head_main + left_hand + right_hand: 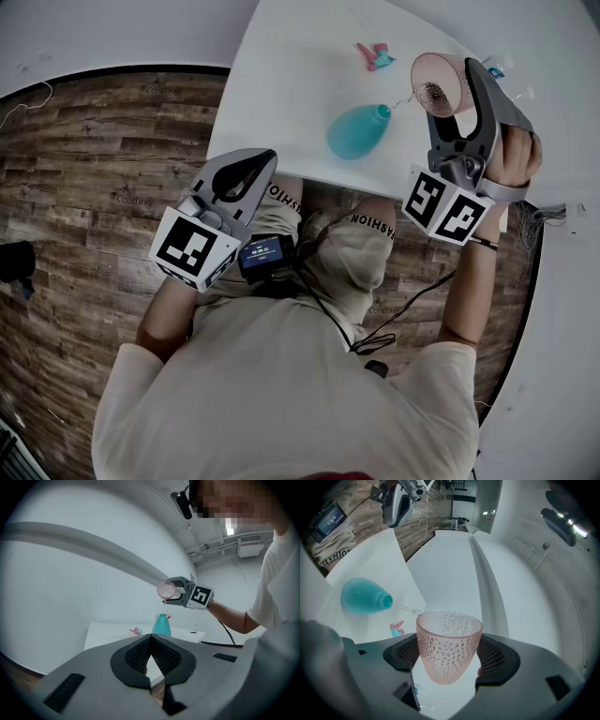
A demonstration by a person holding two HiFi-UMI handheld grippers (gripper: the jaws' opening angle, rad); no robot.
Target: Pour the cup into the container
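Between right gripper's [450, 654] fingers [494, 656] — cup [447, 641], tilted over container [363, 596]

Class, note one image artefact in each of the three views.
Head view: the table edge bows, fisheye-style. Left gripper view: dark round vignette, ceiling lamp blown out. Right gripper view: same vignette; cup sharp, wall lines curved.

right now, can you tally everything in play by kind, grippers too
cup: 1, pink cup, tipped, in the right gripper
container: 1, teal bottle on the white table
small pink-and-teal item: 1
grippers: 2, the right one and the left gripper, empty
total: 5
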